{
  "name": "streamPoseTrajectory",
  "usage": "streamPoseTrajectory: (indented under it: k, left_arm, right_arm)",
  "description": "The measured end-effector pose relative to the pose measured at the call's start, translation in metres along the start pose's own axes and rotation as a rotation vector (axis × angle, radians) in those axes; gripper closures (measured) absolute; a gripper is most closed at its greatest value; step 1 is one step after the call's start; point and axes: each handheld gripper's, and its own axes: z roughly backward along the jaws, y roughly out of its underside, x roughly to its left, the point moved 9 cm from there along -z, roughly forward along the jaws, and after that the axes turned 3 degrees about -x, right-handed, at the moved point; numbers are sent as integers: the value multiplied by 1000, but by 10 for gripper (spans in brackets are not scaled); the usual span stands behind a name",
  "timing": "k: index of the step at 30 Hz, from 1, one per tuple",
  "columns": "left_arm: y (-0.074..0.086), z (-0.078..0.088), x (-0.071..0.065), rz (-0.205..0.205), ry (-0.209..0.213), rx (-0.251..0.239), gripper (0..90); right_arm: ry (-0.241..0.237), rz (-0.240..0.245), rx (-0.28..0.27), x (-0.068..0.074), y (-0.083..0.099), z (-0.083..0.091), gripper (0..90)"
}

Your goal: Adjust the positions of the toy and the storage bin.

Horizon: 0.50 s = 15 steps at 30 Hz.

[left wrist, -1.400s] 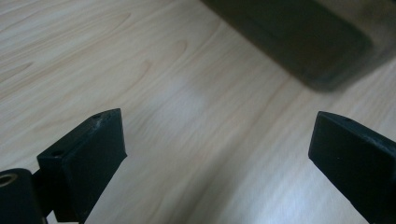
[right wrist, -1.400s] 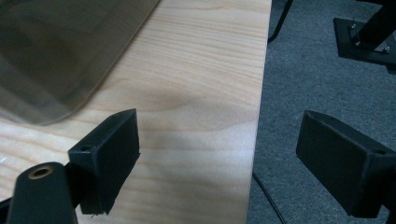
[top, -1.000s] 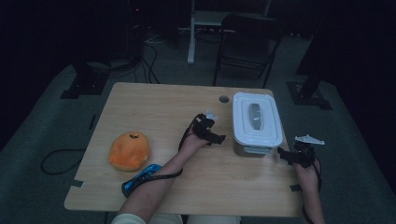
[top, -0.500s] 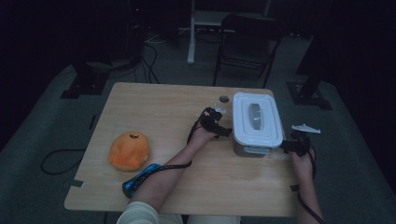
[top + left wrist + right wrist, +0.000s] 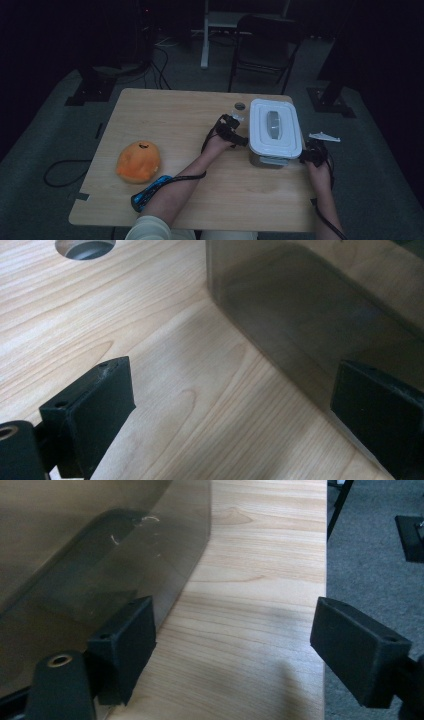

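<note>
**Kid:** What is the biggest thing you see?

**Me:** The wooden table (image 5: 165, 125), in the middle of the high view. On its right side sits a box with a white lid (image 5: 275, 127) and smoky see-through walls.

**Kid:** And on the left?

**Me:** A soft orange toy (image 5: 138, 161), low and left, with a blue thing (image 5: 151, 192) just below it.

**Kid:** Where are your grippers?

**Me:** My left gripper (image 5: 245, 141) is right at the box's left side. My right gripper (image 5: 303, 158) is at its lower right corner.

**Kid:** Are they pinching it?

**Me:** No. Both are spread wide, with only bare table between the jaws. The right jaws have just been closing a little.
</note>
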Motion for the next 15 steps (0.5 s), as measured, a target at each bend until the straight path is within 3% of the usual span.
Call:
streamPoseTrajectory:
  k: [8,15]
  left_arm:
    - [3,8,-1,-33,0,23,45]
    - [10,17,6,-20,-10,20,45]
  right_arm:
    - [0,26,3,8,-2,-1,214]
    - [-17,51,4,19,-5,-6,223]
